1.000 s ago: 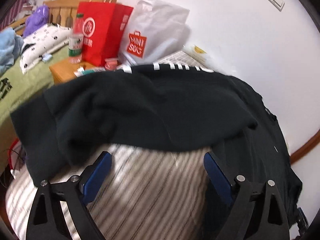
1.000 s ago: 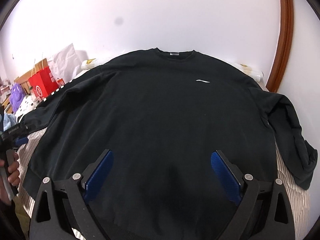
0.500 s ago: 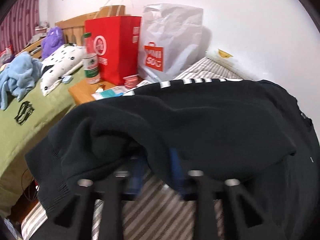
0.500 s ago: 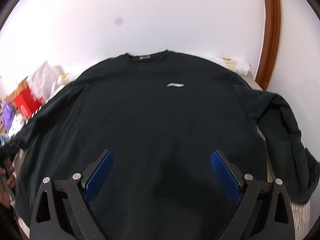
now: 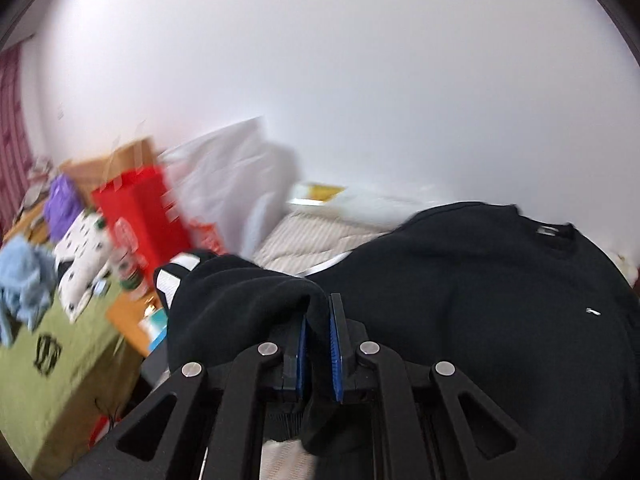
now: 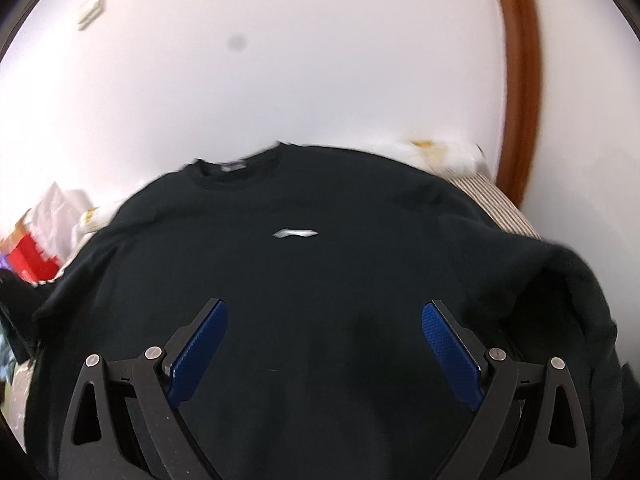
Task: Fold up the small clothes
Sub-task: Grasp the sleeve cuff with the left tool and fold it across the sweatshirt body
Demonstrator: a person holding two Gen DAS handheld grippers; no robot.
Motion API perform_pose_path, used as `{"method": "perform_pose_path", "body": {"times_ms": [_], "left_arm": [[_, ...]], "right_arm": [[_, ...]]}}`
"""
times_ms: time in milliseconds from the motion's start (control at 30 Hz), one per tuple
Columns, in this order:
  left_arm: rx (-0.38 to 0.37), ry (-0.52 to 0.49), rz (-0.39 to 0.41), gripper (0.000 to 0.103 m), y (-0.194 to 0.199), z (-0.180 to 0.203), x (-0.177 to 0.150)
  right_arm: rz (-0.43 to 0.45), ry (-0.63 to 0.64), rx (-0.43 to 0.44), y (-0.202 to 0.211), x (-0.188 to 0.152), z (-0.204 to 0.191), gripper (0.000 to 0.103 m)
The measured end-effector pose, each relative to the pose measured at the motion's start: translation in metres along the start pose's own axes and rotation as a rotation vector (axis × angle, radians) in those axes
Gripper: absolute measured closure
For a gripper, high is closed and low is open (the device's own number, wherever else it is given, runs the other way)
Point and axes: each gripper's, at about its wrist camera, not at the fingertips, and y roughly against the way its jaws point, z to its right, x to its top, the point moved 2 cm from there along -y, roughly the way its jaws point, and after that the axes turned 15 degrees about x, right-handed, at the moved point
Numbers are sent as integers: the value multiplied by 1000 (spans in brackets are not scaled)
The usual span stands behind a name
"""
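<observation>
— Pinching the sleeve, is it? What has the left gripper (image 5: 318, 322) got?

— Yes. Its blue pads (image 5: 335, 344) have just been closing and now clamp a fold of the black sweatshirt's left sleeve (image 5: 240, 300), which bunches up over the fingers and hangs off to the left of them.

— And the rest of the black sweatshirt (image 6: 304, 280)?

— Spread front-up on the striped bedcover (image 5: 312, 236), neck opening (image 6: 236, 168) toward the white wall (image 6: 320, 60), a small silver logo (image 6: 295, 233) on the chest. The other sleeve (image 6: 560, 292) lies crumpled at the right edge of the bed, near a brown wooden frame (image 6: 524, 80).

— The right gripper (image 6: 324, 344)?

— Spread wide above the lower chest of the garment, nothing between its blue pads (image 6: 200, 344); I cannot tell whether it touches the cloth.

— What is around the bed?

— To the left, blurred: a red paper bag (image 5: 140, 212), a white shopping bag (image 5: 236, 184), a green bottle (image 5: 128, 268) on a wooden bedside stand (image 5: 128, 320), and a second bed with a green cover (image 5: 48, 376), a spotted pillow (image 5: 82, 248) and light blue cloth (image 5: 22, 276).
</observation>
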Motion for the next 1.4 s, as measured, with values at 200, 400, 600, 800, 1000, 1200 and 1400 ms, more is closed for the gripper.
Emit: {"method": "perform_pose_path", "body": {"times_ms": [200,400,600,800,1000,1200,1400], "left_arm": [[-131,-51,54,94,24,86,20],[-262,-159,82,94,48,177,0],[-350,-263,44,94,48,232,-49],[-401,-263,-16,90,32,246,-84],[-406,-327,-40,86,34,256,-98],[-434,-308,-42,36,33,255,-96],[-392,-329,-42,36,31,260,-101]], "right_arm": [[21,-28,-54,8,-2,26,6],[-12,-91,-26,1,-7,39,6],[7,-45,-86,3,-8,33,6],[5,-49,-105,3,-8,35,7],[-49,-42,-120,-10,-13,34,9],[-63,3,-175,-19,-18,30,9],[-83,-9,-179,-25,-20,35,9]]}}
